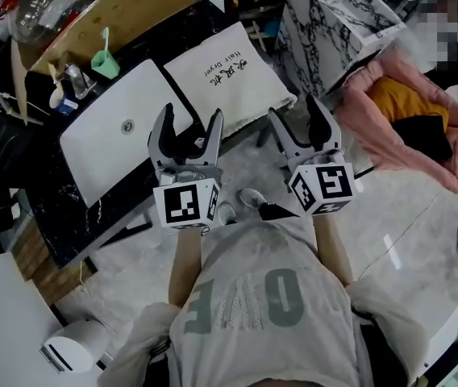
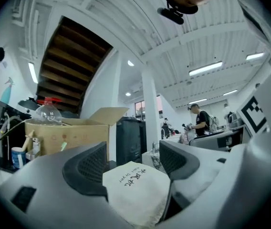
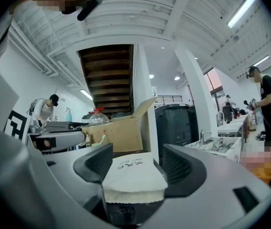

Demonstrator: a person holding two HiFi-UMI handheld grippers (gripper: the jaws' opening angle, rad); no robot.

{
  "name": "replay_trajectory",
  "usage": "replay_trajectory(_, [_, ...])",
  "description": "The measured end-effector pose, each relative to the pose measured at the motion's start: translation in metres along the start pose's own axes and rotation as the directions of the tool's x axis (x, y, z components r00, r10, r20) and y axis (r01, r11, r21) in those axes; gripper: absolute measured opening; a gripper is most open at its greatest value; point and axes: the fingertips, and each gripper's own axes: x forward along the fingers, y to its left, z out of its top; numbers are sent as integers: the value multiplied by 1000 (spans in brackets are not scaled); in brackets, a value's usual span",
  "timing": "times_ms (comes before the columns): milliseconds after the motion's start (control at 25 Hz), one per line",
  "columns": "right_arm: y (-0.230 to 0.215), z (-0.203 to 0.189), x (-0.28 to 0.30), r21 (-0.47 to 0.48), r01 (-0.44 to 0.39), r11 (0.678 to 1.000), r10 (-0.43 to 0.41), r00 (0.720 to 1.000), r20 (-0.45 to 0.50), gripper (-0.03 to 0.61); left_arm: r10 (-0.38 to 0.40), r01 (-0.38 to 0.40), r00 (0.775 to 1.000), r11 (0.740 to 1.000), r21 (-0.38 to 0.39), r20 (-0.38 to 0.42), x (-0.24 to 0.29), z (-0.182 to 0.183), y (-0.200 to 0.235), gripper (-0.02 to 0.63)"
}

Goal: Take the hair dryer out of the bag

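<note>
A cream cloth bag point(image 1: 227, 75) printed "Hair dryer" lies flat on the dark counter point(image 1: 68, 224), just right of a white sink point(image 1: 124, 127). No hair dryer shows outside it. My left gripper point(image 1: 190, 119) hovers open near the bag's front edge with nothing between its fingers. My right gripper point(image 1: 295, 113) is open as well, off the bag's right front corner. In the left gripper view the bag point(image 2: 135, 194) lies just beyond the open left gripper point(image 2: 133, 163). The right gripper view has the bag point(image 3: 133, 175) end-on beyond the open right gripper point(image 3: 133, 162).
A cardboard box point(image 1: 124, 10) and a green cup point(image 1: 106, 61) stand at the back of the counter. A marble-pattern box point(image 1: 334, 22) is at the right, and a pink cushion point(image 1: 410, 111) with clothes lies on the floor. Other people work far behind.
</note>
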Motion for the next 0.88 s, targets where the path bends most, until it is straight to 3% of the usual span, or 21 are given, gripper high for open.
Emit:
replay_trajectory(160, [-19, -3, -14, 16, 56, 998, -56, 998, -2, 334, -115, 122, 992, 981, 149, -55, 14, -7, -34, 322])
replay_trajectory(320, [-26, -5, -19, 29, 71, 997, -71, 997, -12, 334, -183, 234, 965, 924, 302, -189, 22, -32, -57, 323])
replay_trajectory(440, [-29, -9, -22, 41, 75, 996, -74, 997, -19, 334, -229, 326, 930, 873, 362, -287, 31, -60, -68, 322])
replay_trajectory(520, [-30, -11, -24, 45, 74, 996, -73, 997, -24, 334, -262, 403, 893, 829, 389, -366, 34, -80, -74, 322])
replay_trajectory(720, [-31, -21, -28, 50, 72, 996, -69, 996, -52, 334, -306, 556, 807, 682, 475, -506, 36, -110, -82, 313])
replay_trajectory(880, [-31, -28, -29, 56, 70, 996, -66, 995, -70, 334, -318, 642, 743, 587, 493, -589, 38, -129, -86, 242])
